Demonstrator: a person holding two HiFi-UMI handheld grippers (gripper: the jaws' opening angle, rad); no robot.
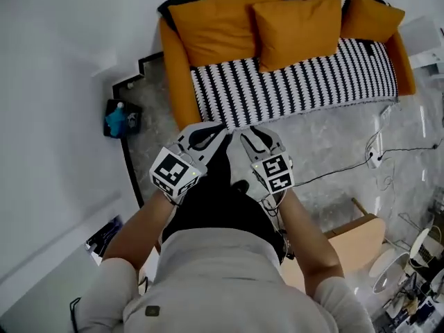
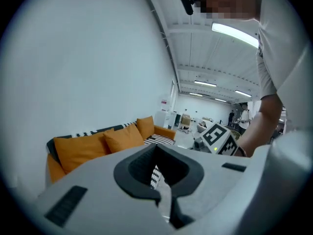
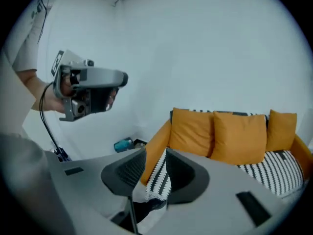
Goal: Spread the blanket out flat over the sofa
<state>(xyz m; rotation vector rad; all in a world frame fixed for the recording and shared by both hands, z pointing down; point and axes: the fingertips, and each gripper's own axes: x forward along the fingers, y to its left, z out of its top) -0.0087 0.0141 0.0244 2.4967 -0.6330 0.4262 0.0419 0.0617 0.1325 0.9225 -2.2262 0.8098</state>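
The black-and-white blanket lies over the seat of the orange sofa, and its front edge hangs over the sofa's front. Three orange cushions lean on the backrest. Both grippers are held side by side just short of that front edge. My left gripper is open, and the blanket shows far off beyond its jaws. My right gripper is open too. In the right gripper view the blanket's fringed edge shows through the gap, and the pads do not press on it.
A teal object sits on a dark stand by the wall, left of the sofa. Cables and a power strip lie on the floor at the right. A wooden stool stands near my right elbow.
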